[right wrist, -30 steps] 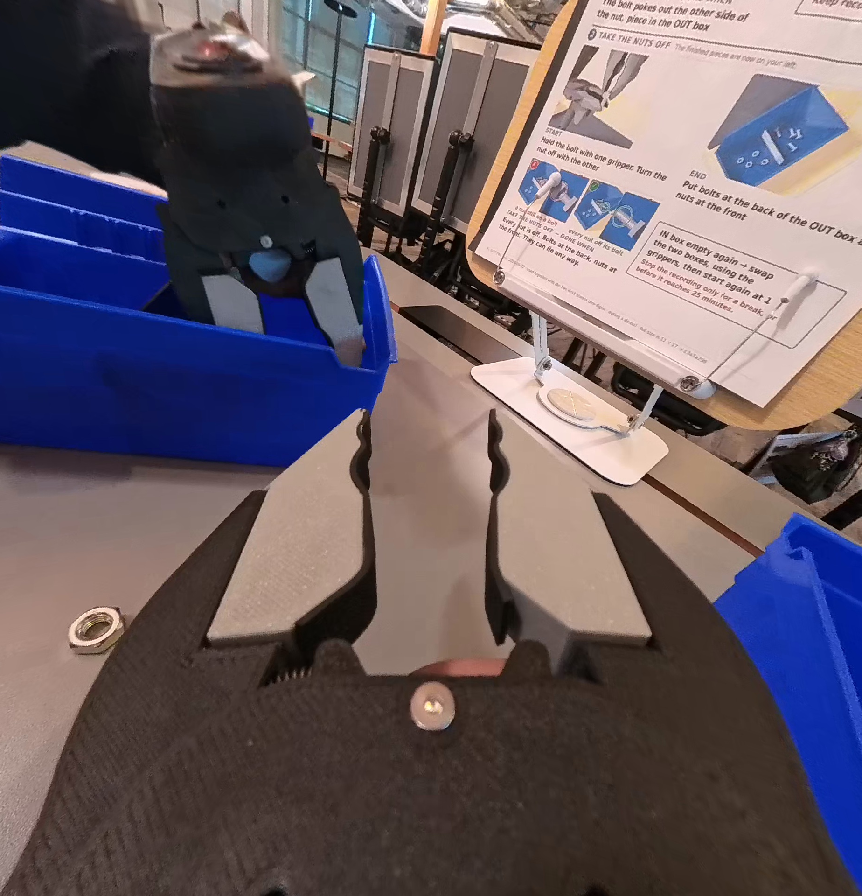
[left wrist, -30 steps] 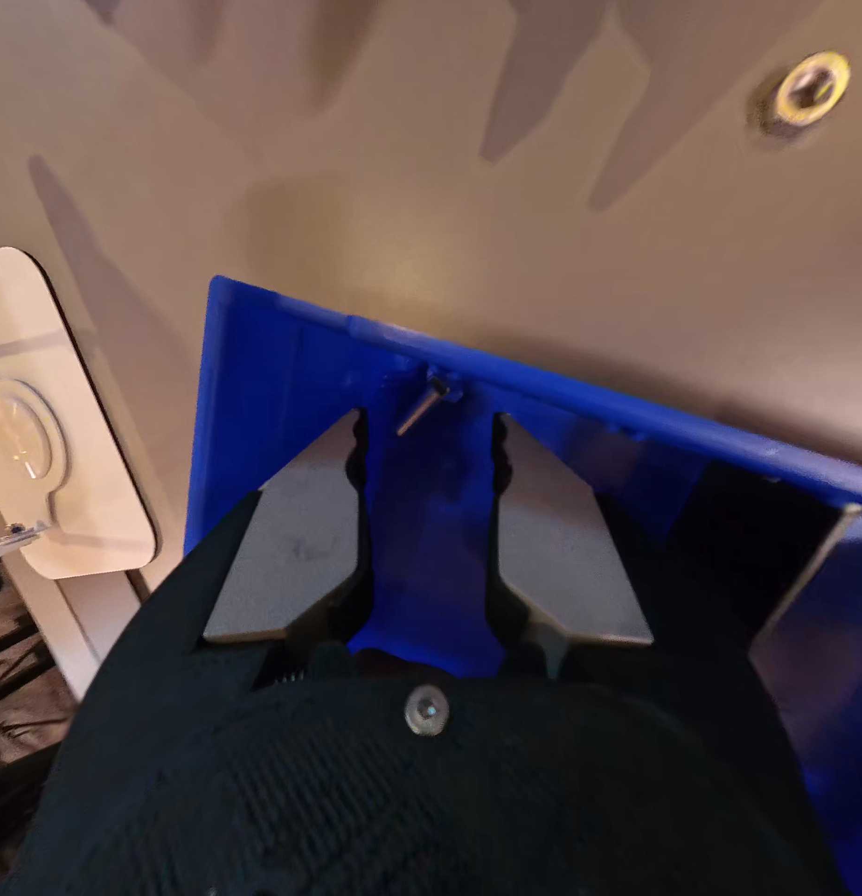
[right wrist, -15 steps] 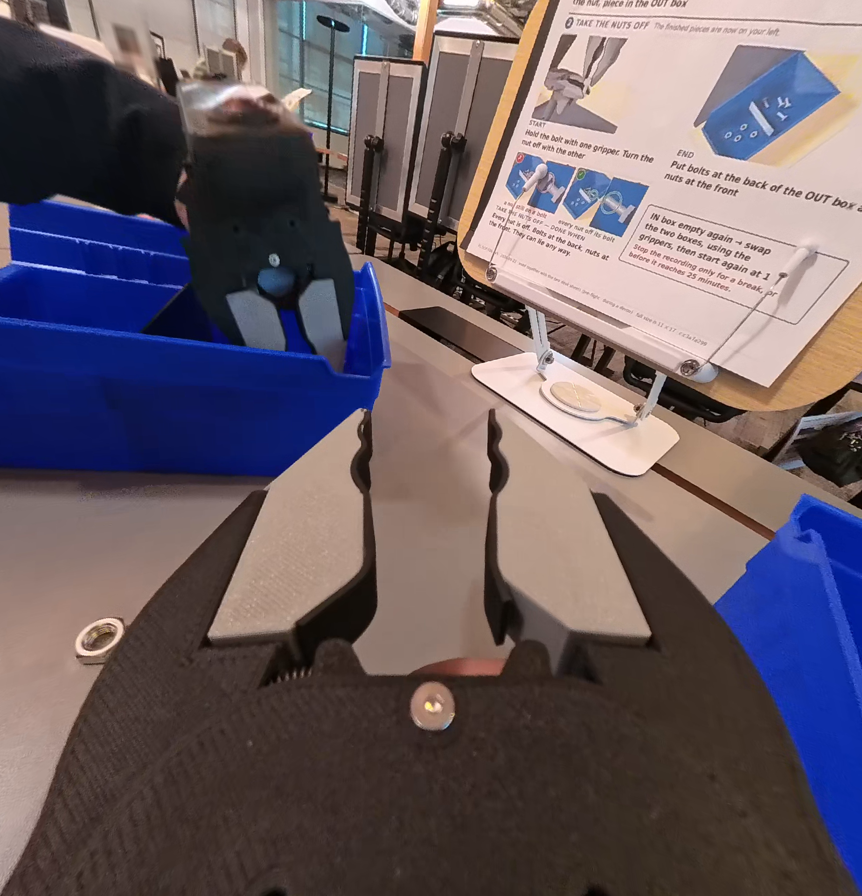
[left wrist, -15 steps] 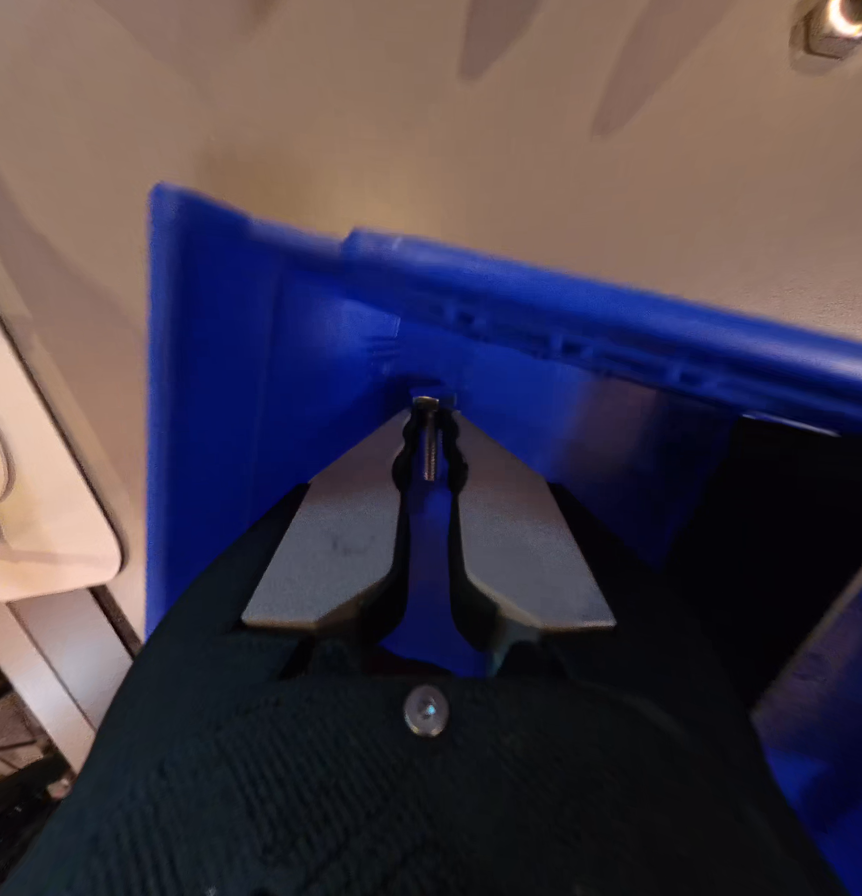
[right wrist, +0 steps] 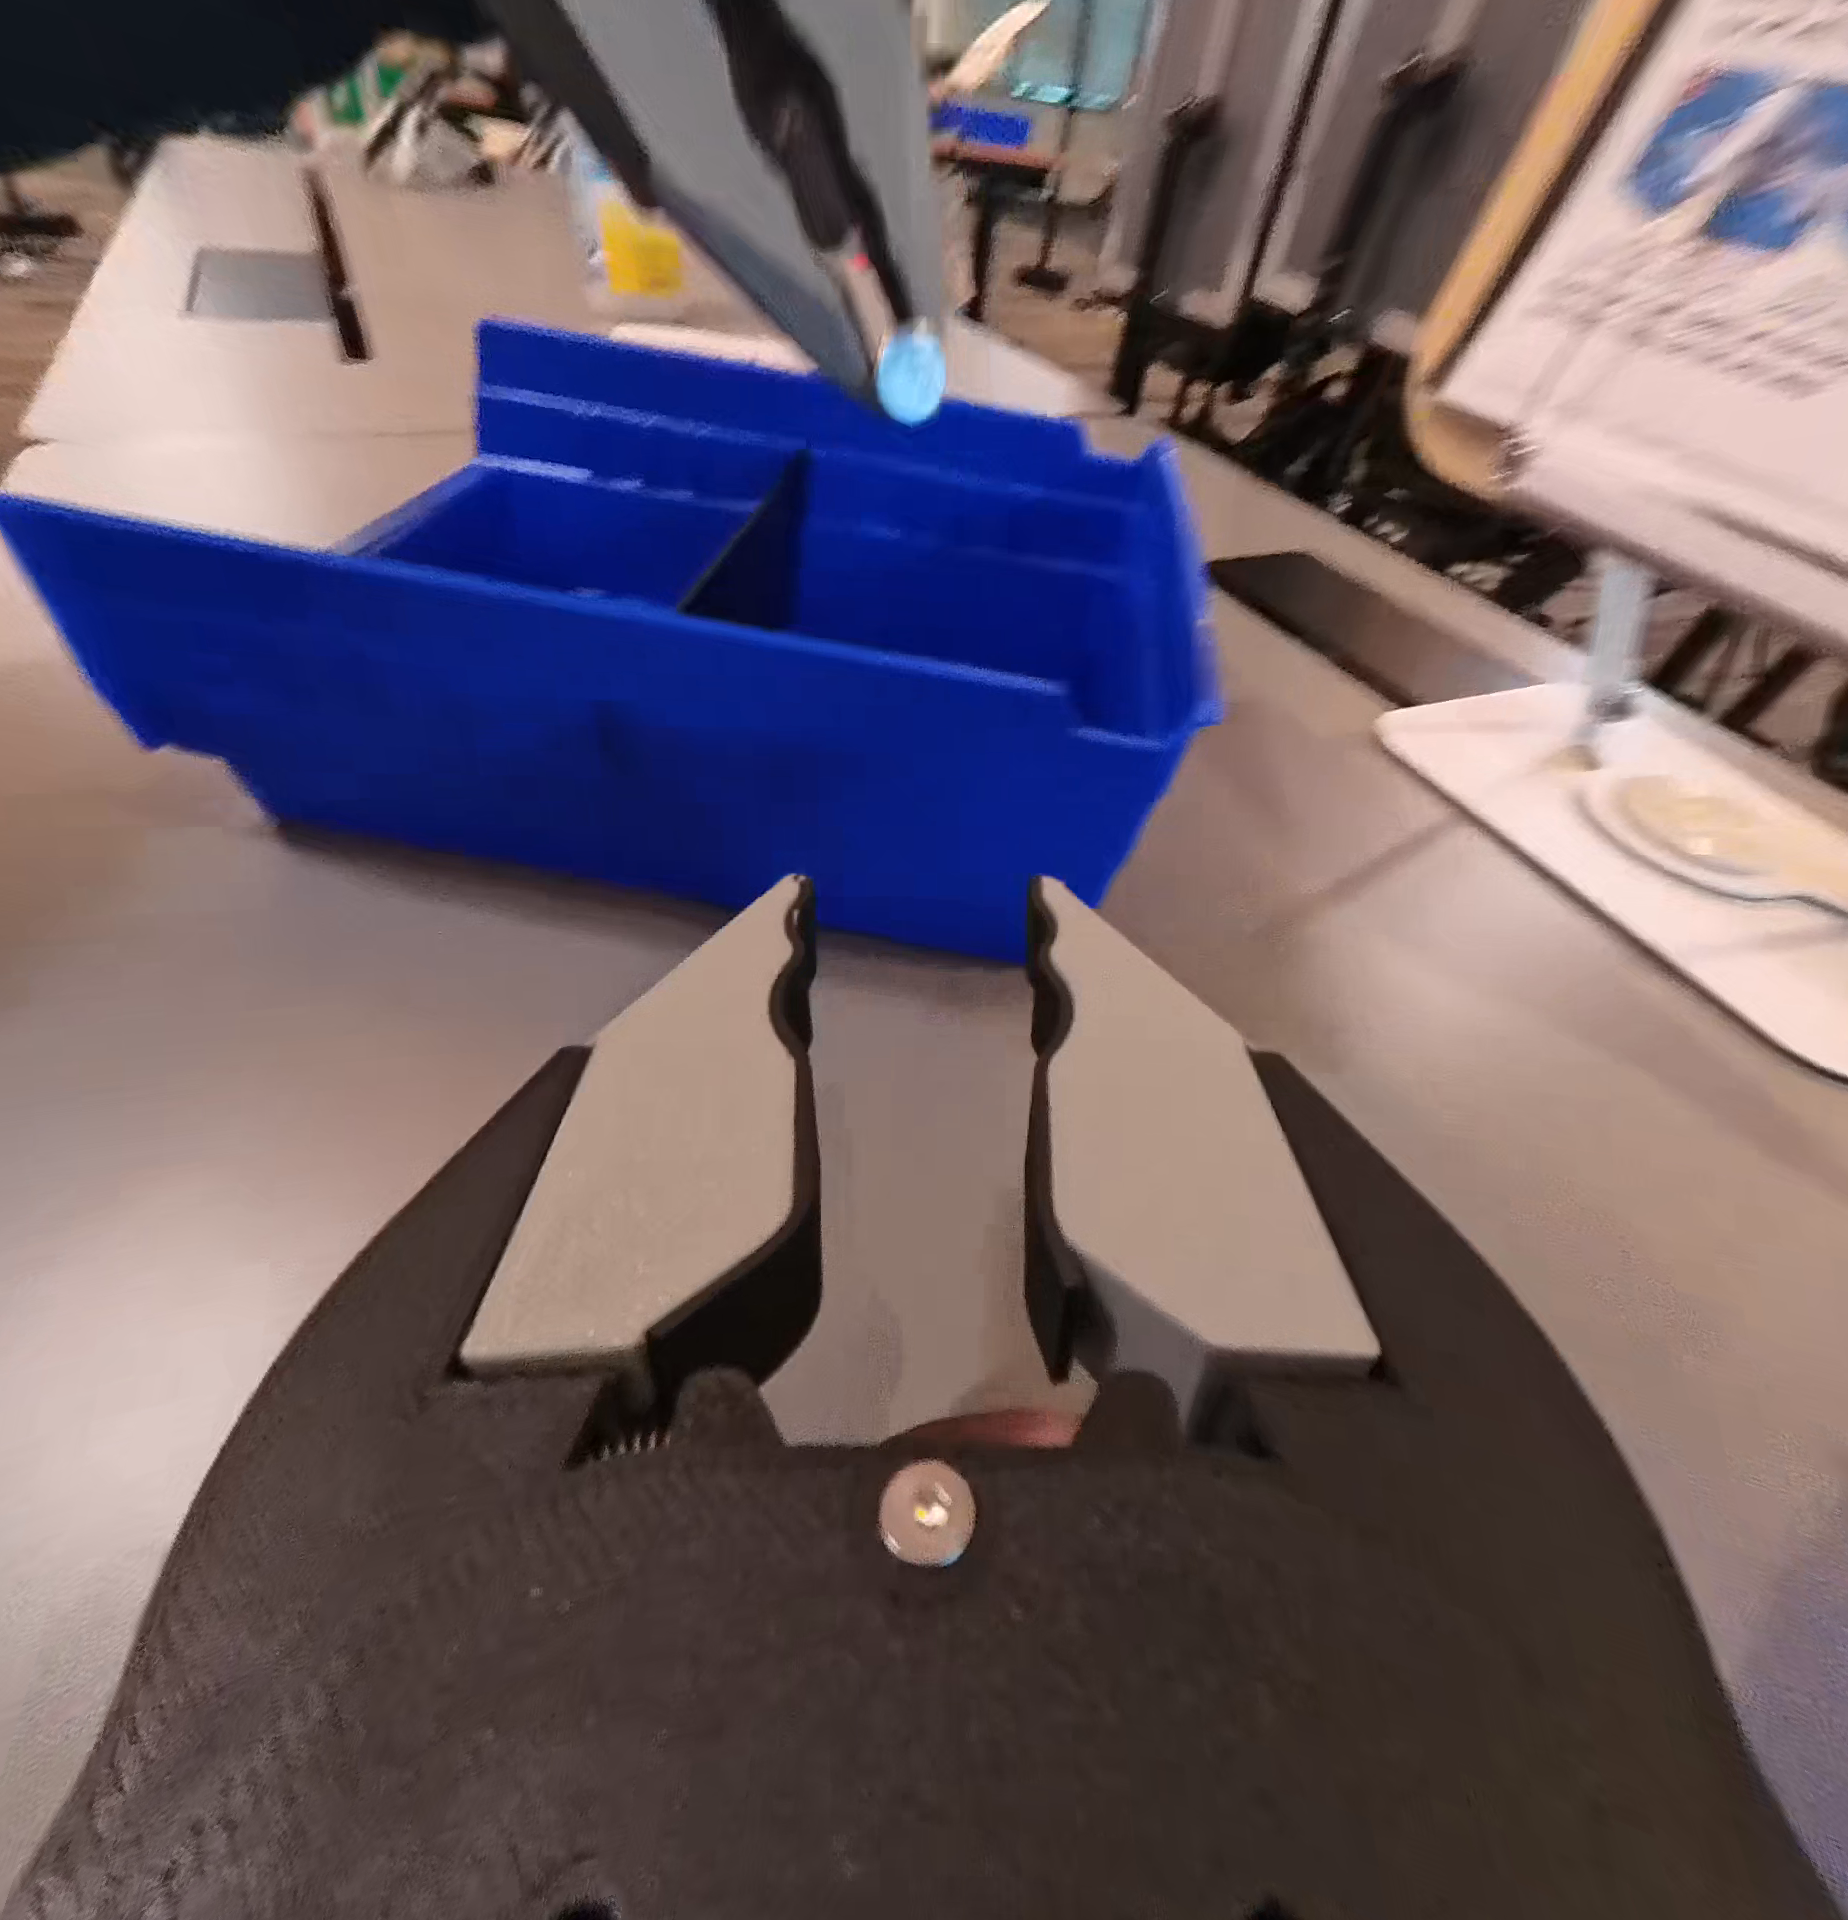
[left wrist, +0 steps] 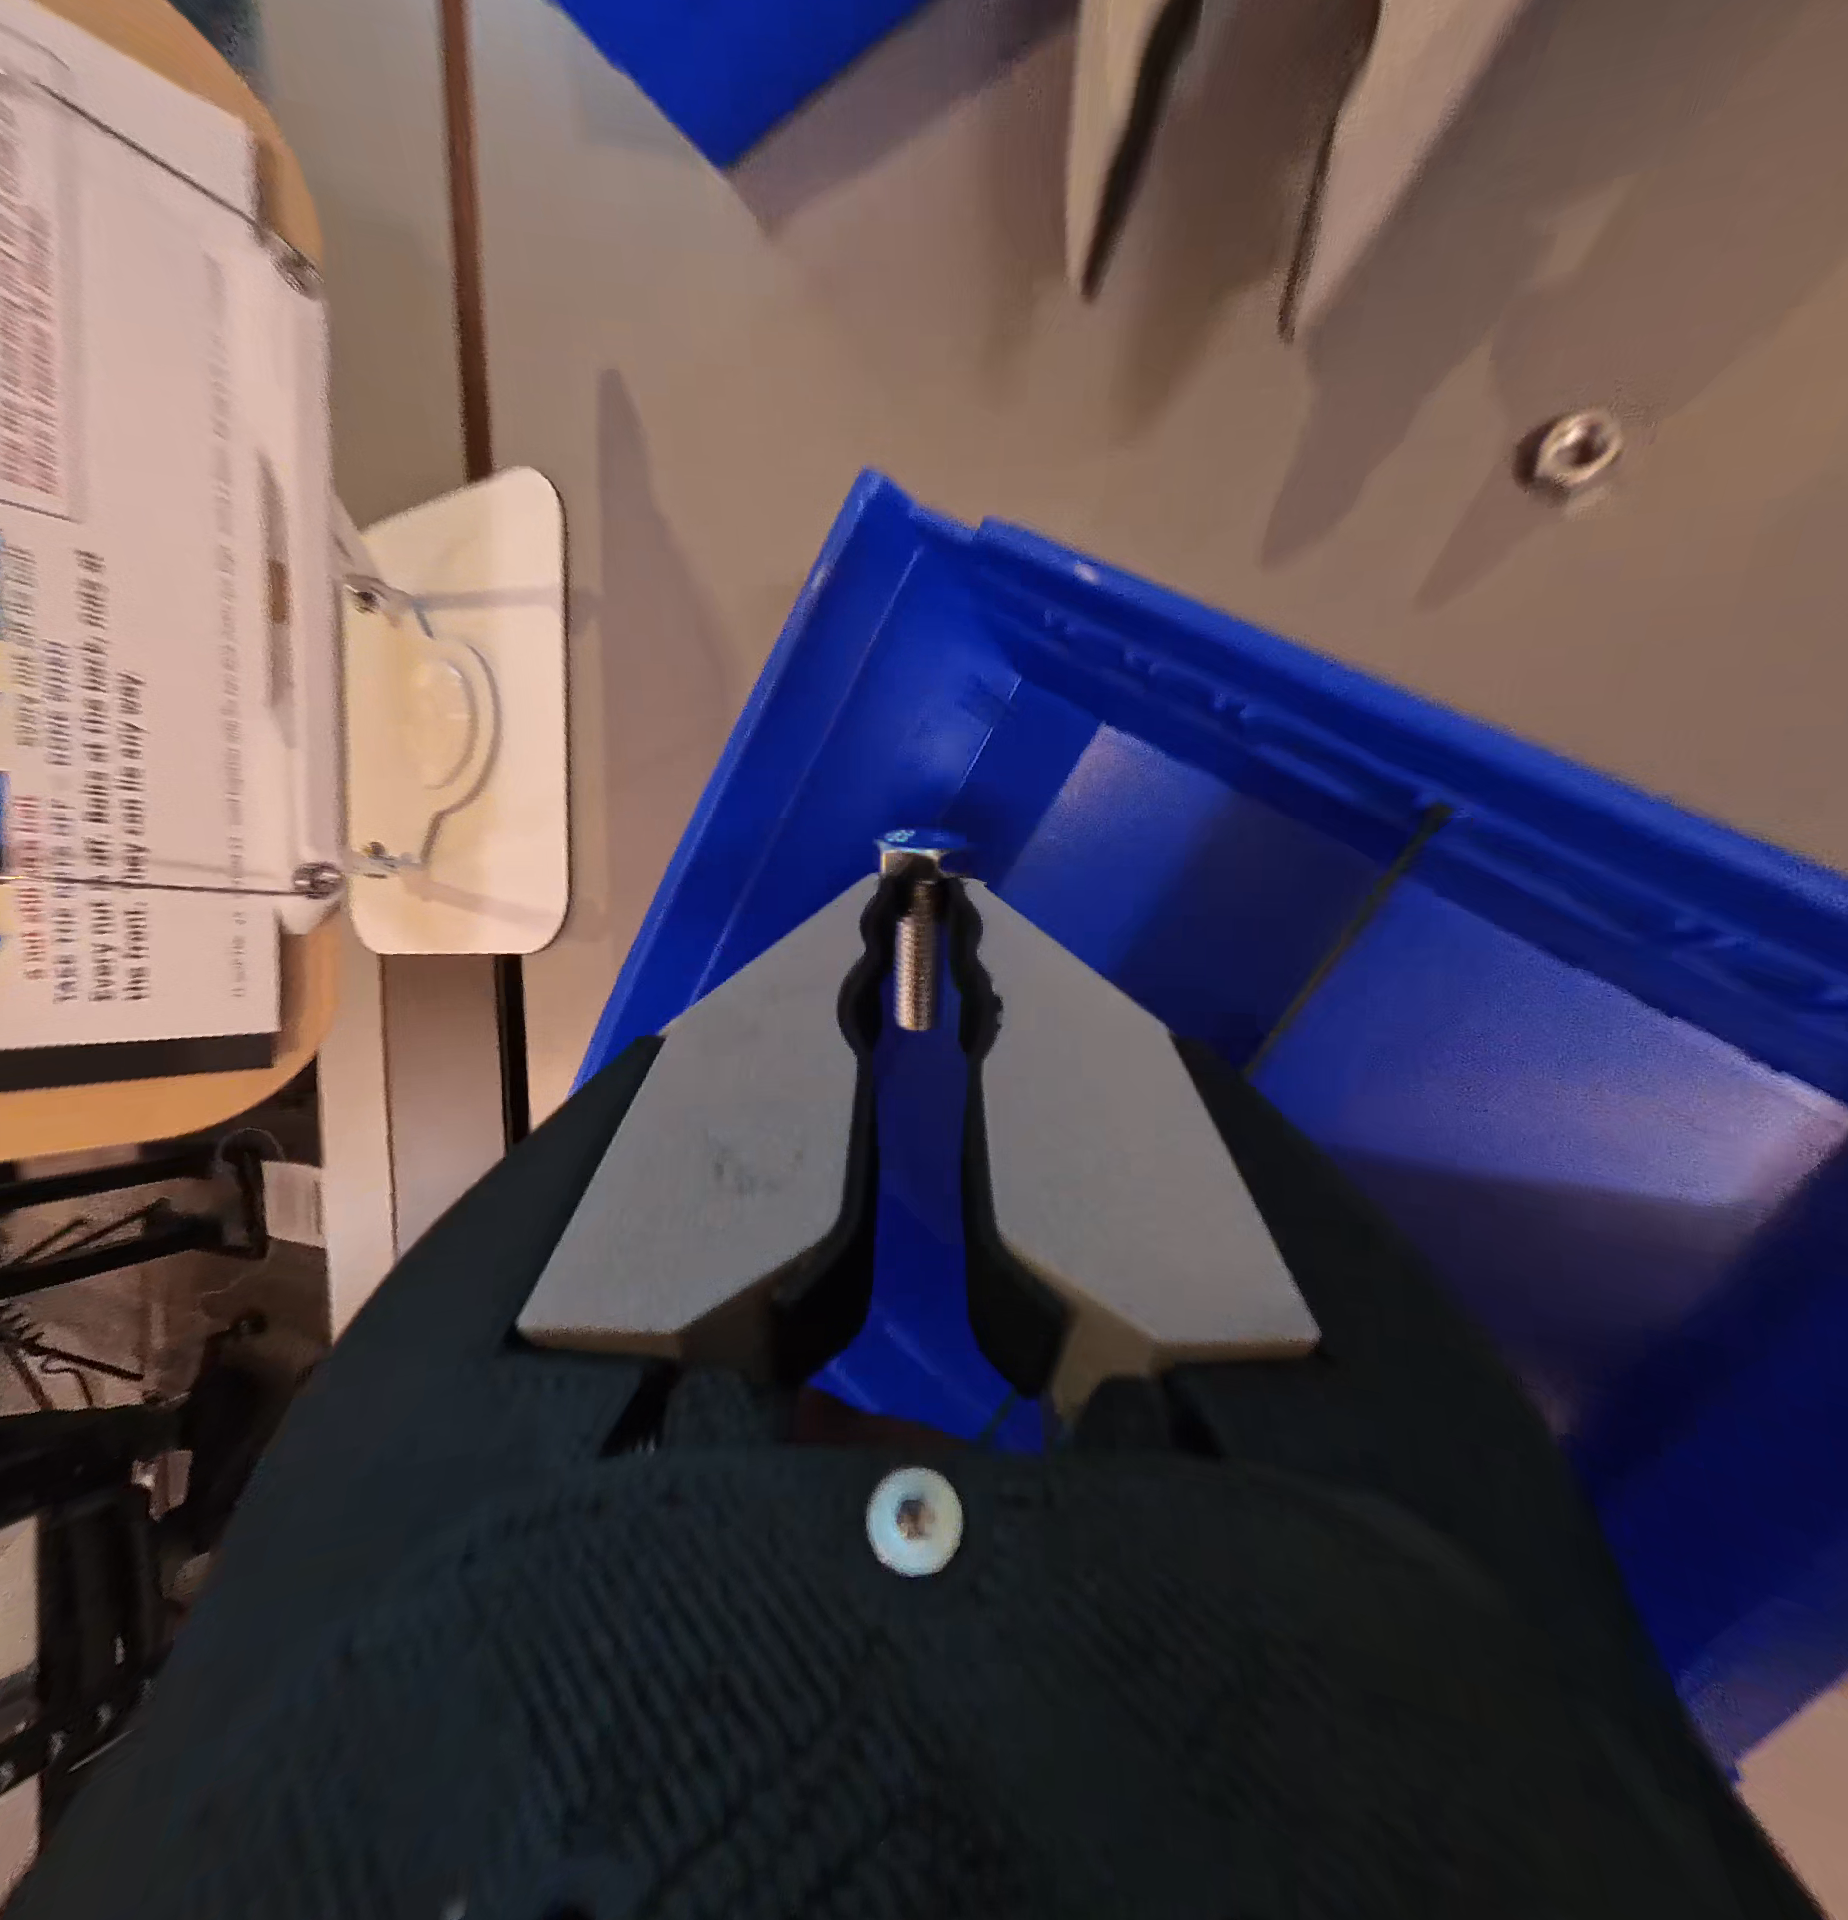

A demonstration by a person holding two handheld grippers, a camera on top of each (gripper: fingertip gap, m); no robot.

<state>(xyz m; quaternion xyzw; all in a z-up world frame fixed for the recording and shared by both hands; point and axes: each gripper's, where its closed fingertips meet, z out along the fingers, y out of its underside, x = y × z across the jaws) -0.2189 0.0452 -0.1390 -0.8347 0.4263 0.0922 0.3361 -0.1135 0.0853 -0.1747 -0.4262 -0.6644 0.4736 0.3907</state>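
my left gripper (left wrist: 918, 894) is clamped tight on a small bolt (left wrist: 912, 961), held over the end corner of the blue divided bin (left wrist: 1585, 873). my right gripper (right wrist: 922, 899) is spread wide with nothing in it, low over the table (right wrist: 224, 1039) near a loose nut (left wrist: 1569, 473).

bolt (left wrist: 915, 961): silver, threaded, pinched between left gripper (left wrist: 918, 891) fingertips, head outward
blue bin (left wrist: 1502, 914): divided, just beneath

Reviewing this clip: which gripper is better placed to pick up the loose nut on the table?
Probably right. The right gripper is open and empty, low over the table. The left gripper is shut on a bolt above the blue bin; the nut lies beyond it.
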